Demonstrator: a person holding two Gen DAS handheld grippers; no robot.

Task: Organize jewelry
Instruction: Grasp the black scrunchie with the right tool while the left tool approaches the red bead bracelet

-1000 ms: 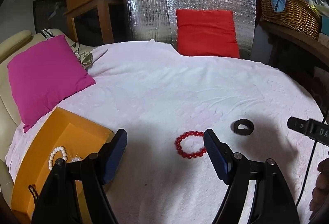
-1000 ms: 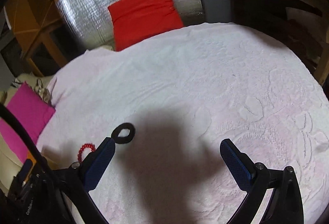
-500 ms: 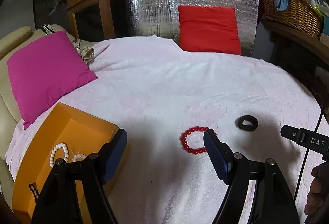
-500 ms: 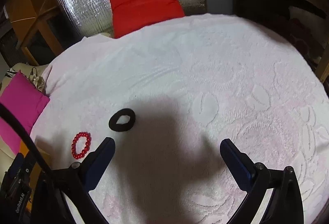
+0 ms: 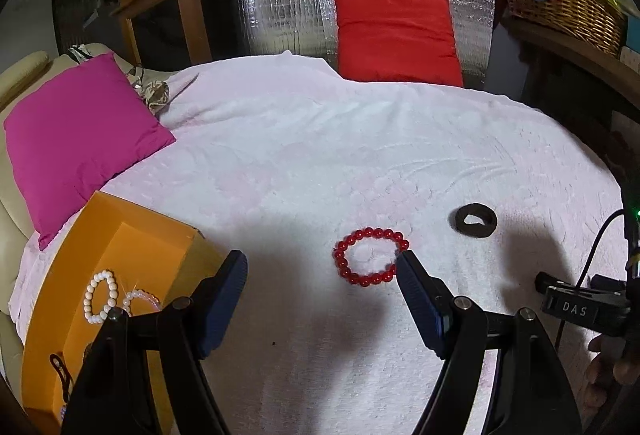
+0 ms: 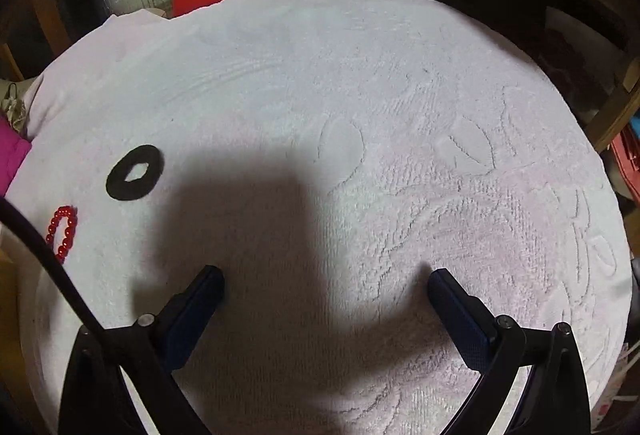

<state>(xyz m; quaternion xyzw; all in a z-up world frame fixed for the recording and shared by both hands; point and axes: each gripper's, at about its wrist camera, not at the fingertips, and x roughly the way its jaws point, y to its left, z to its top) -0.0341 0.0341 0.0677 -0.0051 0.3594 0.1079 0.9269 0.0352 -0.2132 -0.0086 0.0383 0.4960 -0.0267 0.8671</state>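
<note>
left claw (image 5: pixel 320 267) jaws apart, empty | red bracelet (image 5: pixel 370 256) beside orange box (image 5: pixel 120 255), awaiting pickup | right claw (image 6: pixel 324 287) apart, empty

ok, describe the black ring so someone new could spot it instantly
Start at the pale pink towel covering the table. On its near right part lie two loops; the black ring is the one farther right, flat, matte, solid fabric, unlike the shiny red bead bracelet beside it.

One red bead bracelet (image 5: pixel 371 256), one black ring-shaped band (image 5: pixel 477 219), two pale bead bracelets (image 5: pixel 101 296) in one orange box (image 5: pixel 132 247), two cushions (one pink (image 5: pixel 76 139), one red (image 5: pixel 396 37)), one wicker basket (image 5: pixel 560 1).
</note>
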